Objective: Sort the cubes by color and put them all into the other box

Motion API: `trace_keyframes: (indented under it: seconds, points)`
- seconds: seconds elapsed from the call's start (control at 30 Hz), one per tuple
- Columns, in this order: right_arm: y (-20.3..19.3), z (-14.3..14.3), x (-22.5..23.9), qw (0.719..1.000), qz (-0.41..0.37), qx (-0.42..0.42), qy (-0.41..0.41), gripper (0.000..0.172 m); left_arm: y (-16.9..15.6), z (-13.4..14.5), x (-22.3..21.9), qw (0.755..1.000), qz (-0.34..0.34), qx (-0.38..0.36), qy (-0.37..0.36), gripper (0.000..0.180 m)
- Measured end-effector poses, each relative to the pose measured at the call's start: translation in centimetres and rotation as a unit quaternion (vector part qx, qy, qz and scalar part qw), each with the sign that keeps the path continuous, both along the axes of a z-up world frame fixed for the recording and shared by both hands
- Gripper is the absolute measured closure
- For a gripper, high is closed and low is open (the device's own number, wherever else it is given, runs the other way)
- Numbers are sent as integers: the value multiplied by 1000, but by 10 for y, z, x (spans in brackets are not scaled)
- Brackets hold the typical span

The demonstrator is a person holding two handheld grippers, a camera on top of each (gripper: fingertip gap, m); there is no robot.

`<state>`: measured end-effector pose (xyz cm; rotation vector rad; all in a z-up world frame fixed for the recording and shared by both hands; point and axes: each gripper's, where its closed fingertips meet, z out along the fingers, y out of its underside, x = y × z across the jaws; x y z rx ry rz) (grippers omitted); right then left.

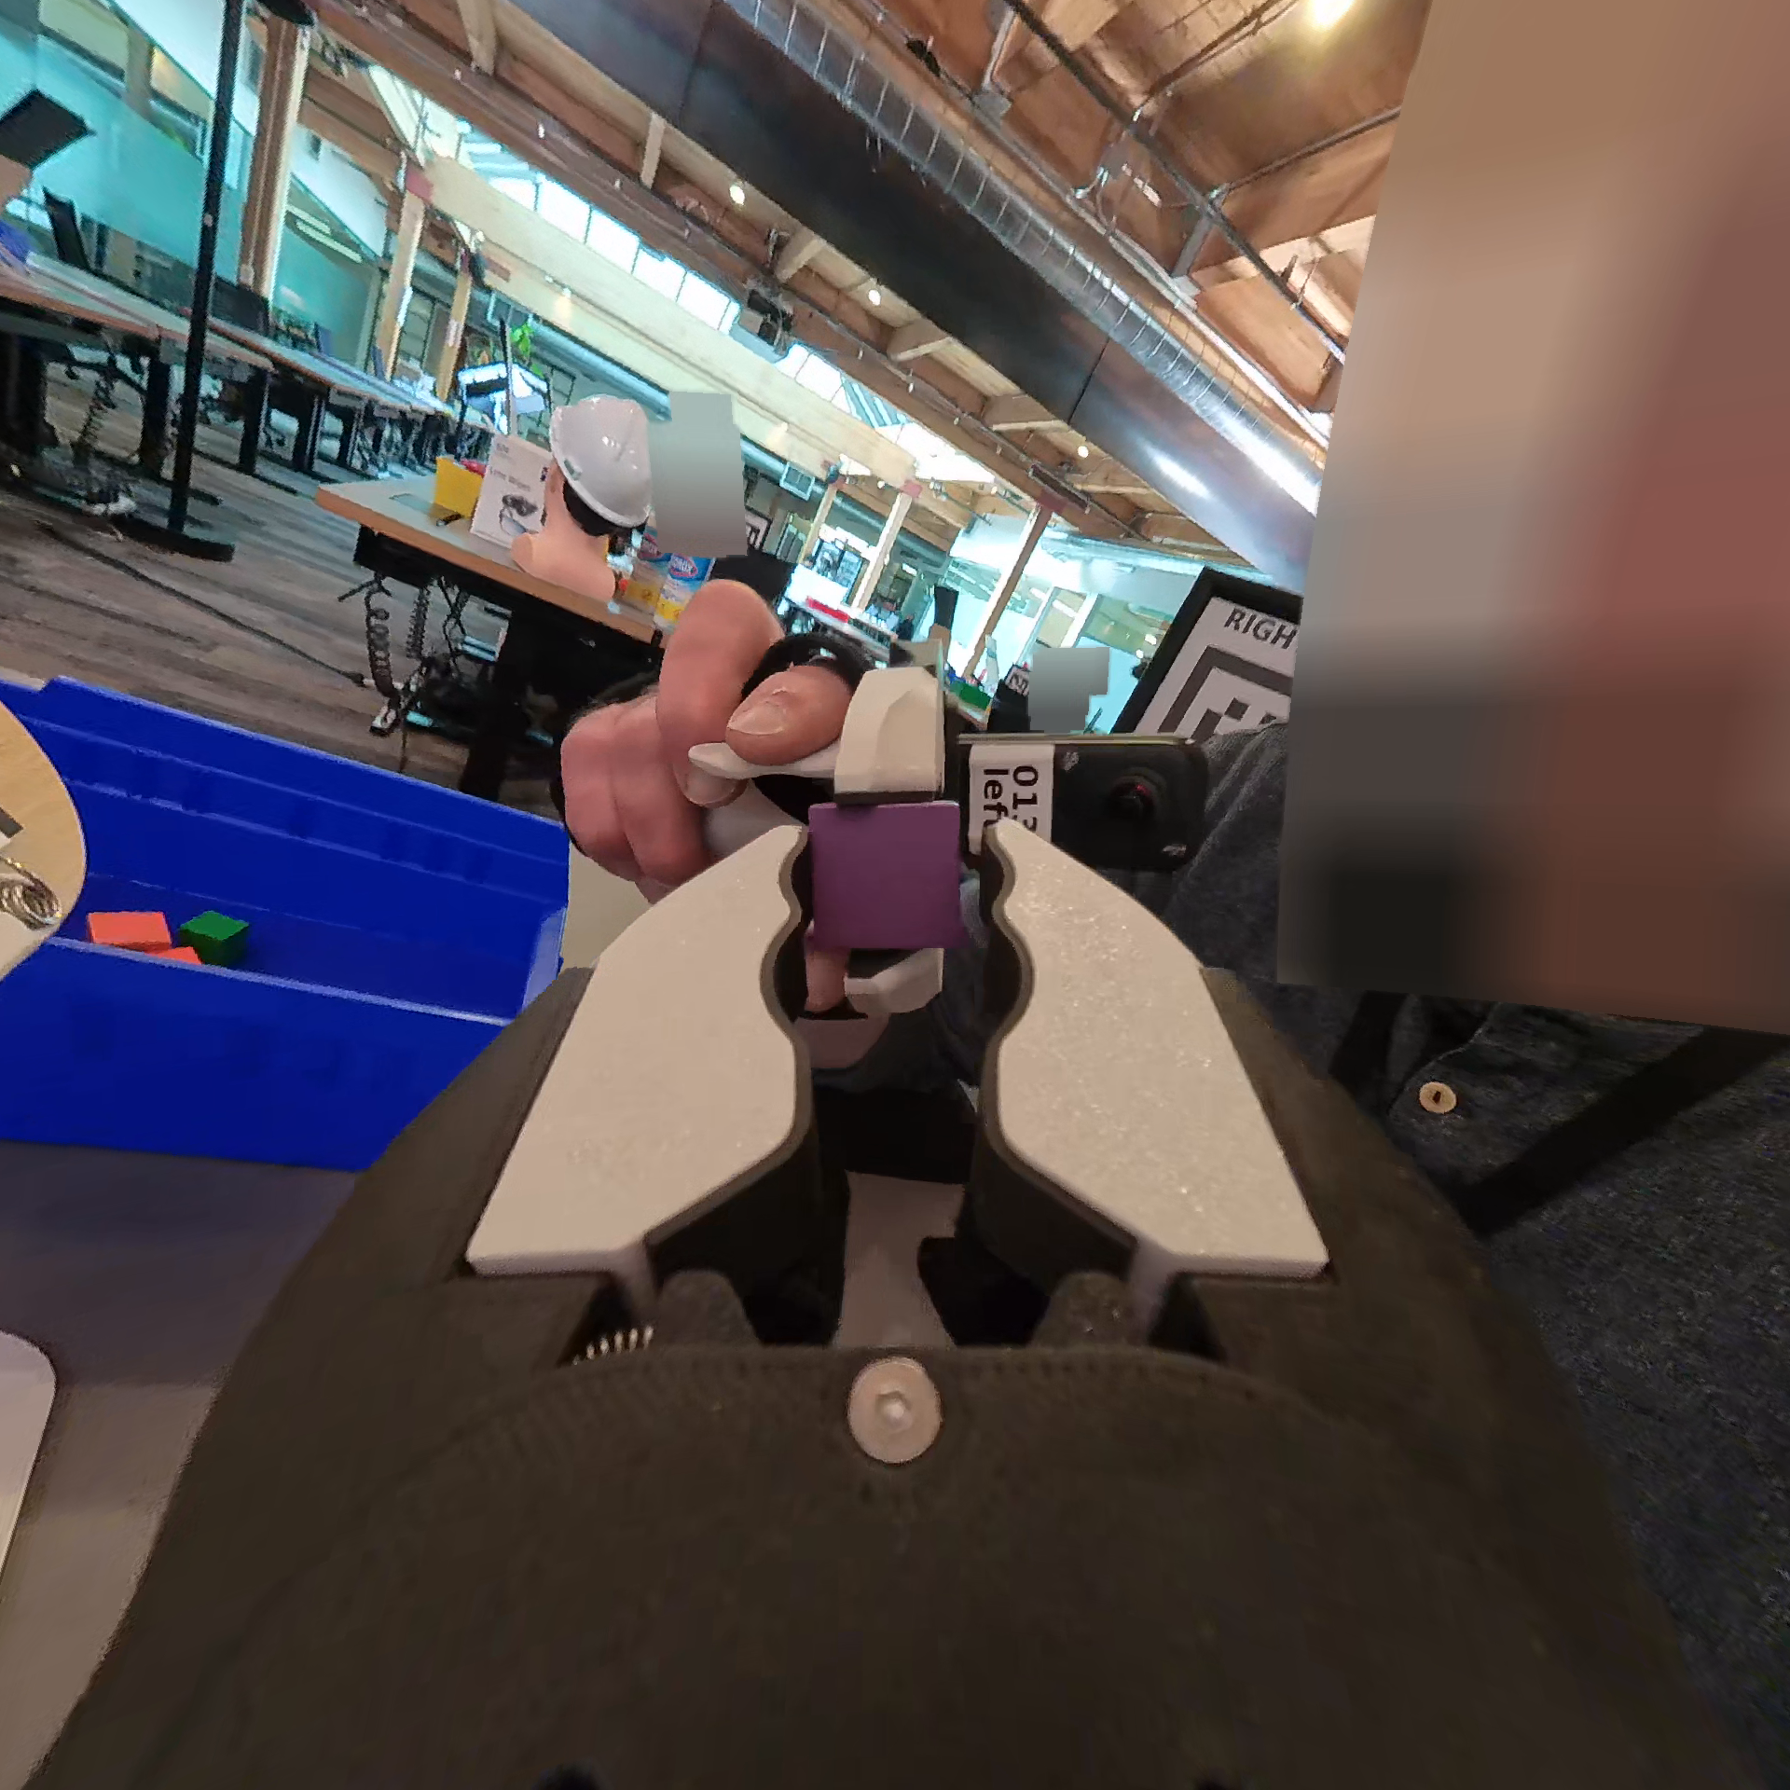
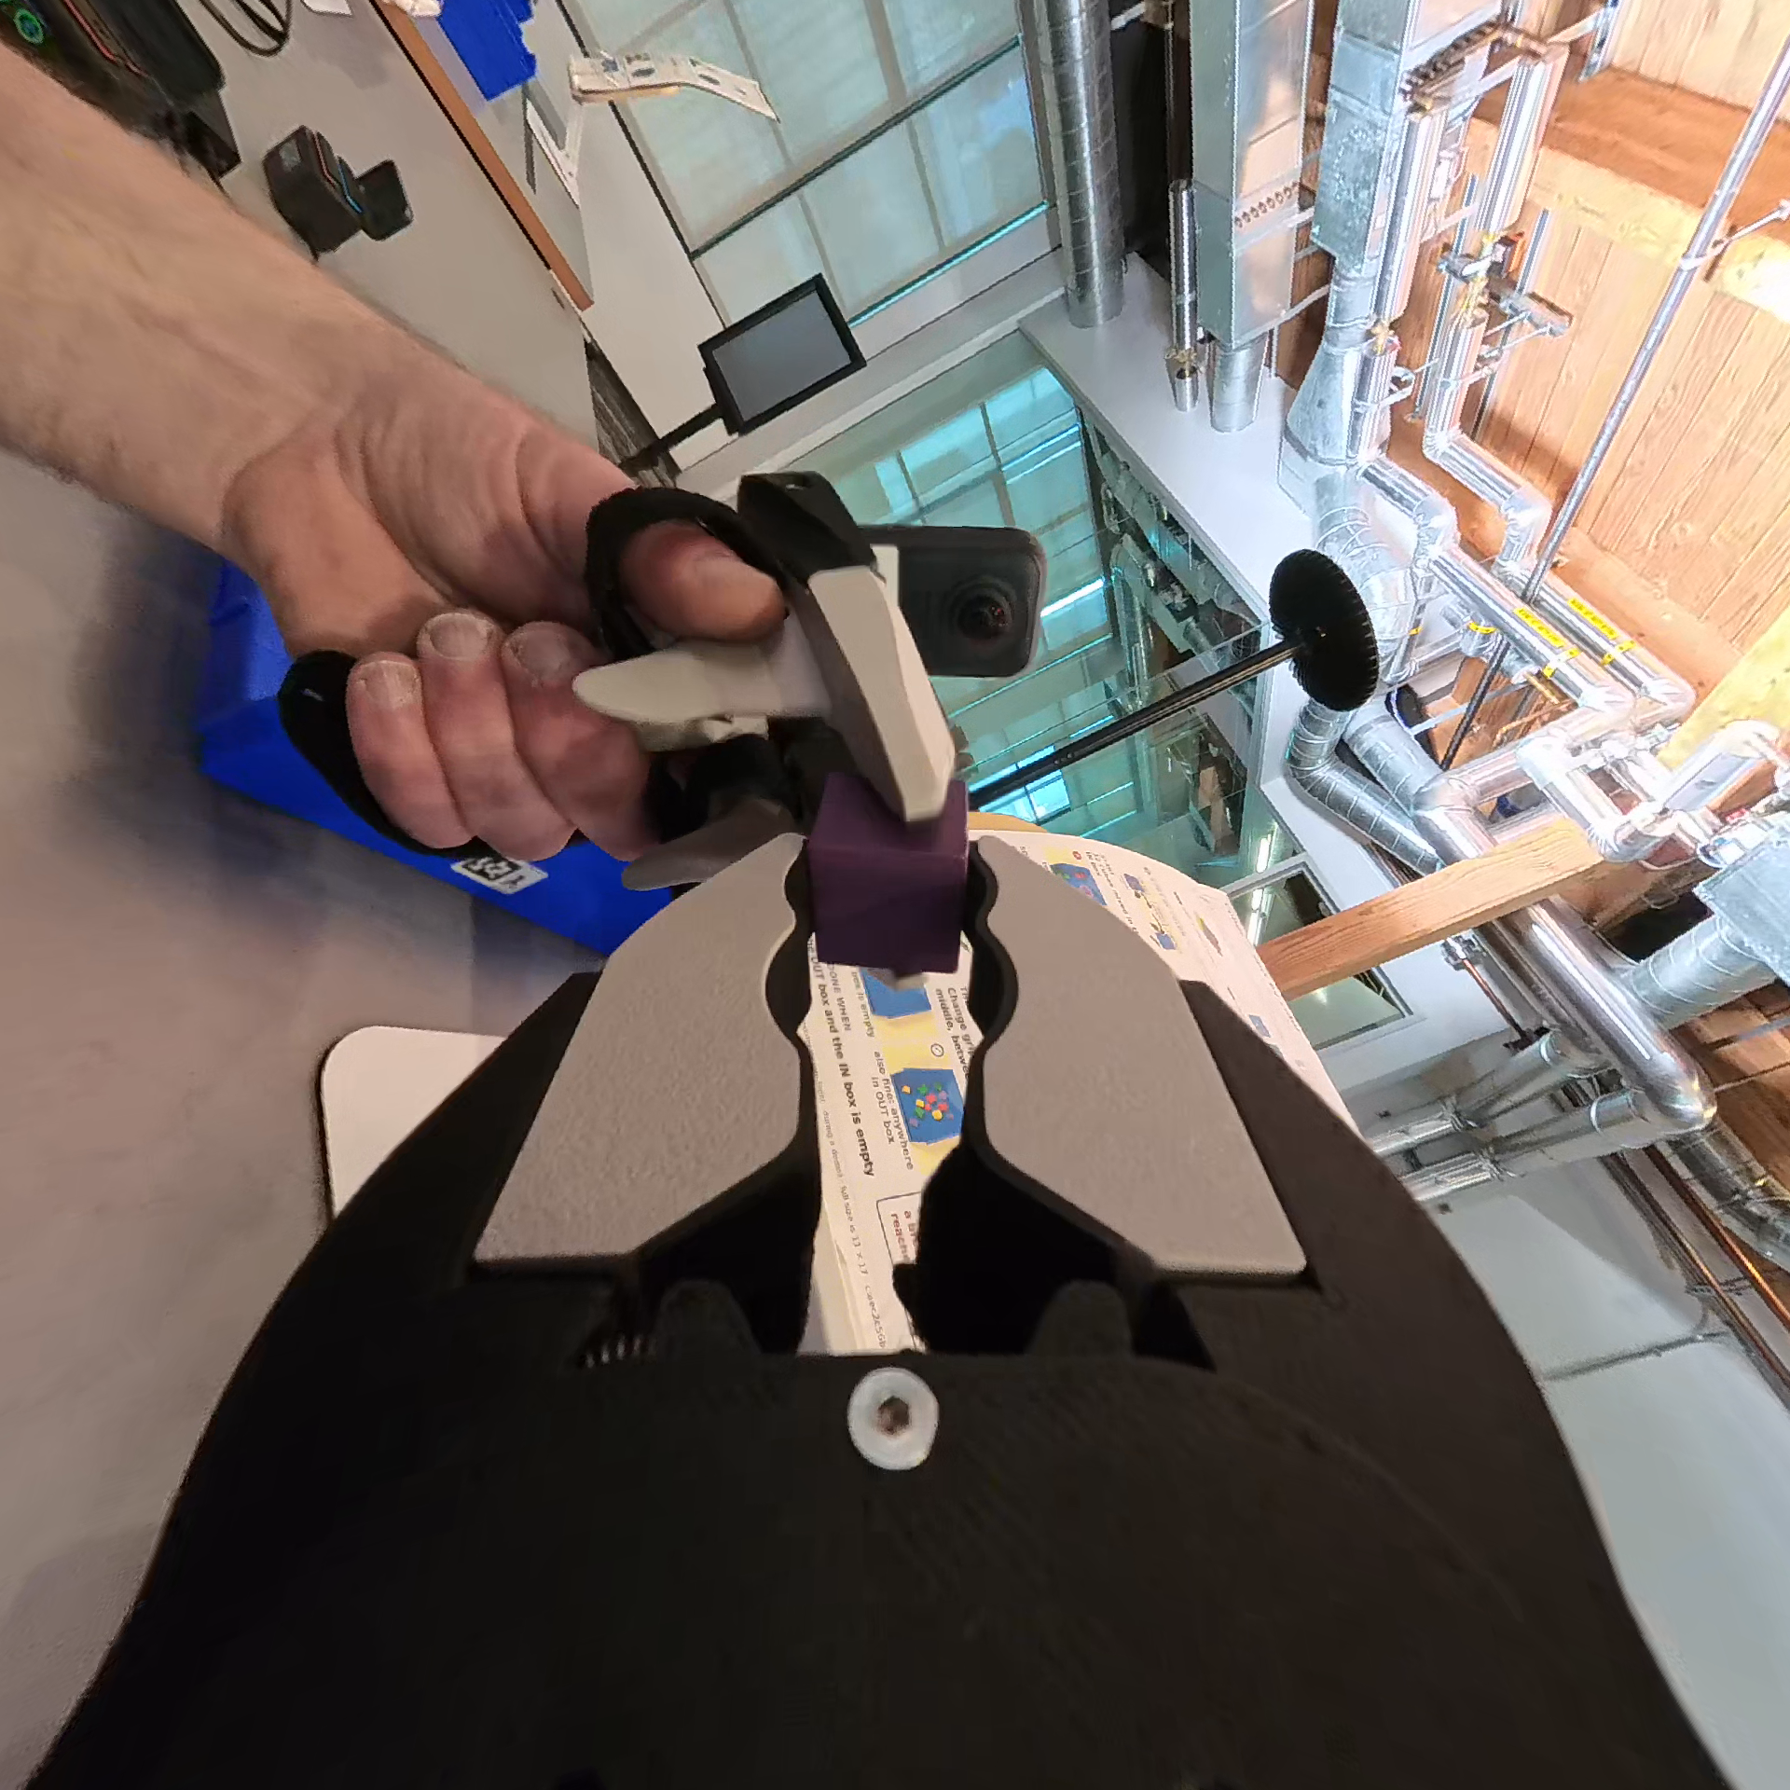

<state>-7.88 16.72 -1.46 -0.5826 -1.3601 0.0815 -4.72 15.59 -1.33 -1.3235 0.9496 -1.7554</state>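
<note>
Purple cube (image 1: 883, 877) sits between both hand-held grippers' fingertips: right (image 2: 886, 901) clamped on it, left (image 1: 889, 872) slightly slack.

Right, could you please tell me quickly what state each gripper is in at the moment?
Left gripper: open, jaws loosely around the purple cube, gap showing on one side.
Right gripper: closed on the purple cube.

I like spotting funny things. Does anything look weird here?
Just one thing: the purple cube is up in the air with the left gripper and the right gripper both around it, crossing each other. It looks like a pass between them, not an accident.
</note>
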Motion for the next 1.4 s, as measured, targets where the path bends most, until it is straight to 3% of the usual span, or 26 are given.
trace_keyframes:
  seconds: [0.1,0.2,0.3,0.4,0.5,0.63,0.73,0.83,1.03,1.13,1.4]
  points:
    - [3,7,6,1000,-6,1,7,143,3,8,-8,1000,18,11,-9,140]
    - [21,22,25,999,-39,-1,22,143,6,16,-23,997,56,59,5,156]
    - [60,37,62,993,-103,-37,46,143,14,27,-47,988,111,106,18,180]
    - [117,35,112,972,-196,-115,54,143,37,31,-77,966,207,141,56,180]
    - [172,5,163,933,-292,-210,27,143,55,28,-107,937,286,169,109,180]
    - [217,-56,211,869,-370,-328,-20,142,72,27,-139,902,357,190,150,180]
    - [231,-105,229,821,-396,-405,-66,143,74,25,-151,900,361,188,156,180]
    - [238,-147,242,776,-424,-455,-108,143,83,18,-163,882,388,194,186,180]
    - [248,-191,261,719,-467,-497,-132,142,93,8,-176,875,401,179,202,180]
    - [253,-193,270,712,-483,-494,-127,131,98,3,-183,868,412,174,214,180]
    - [251,-152,264,752,-461,-464,-81,136,112,-17,-210,843,440,149,271,172]
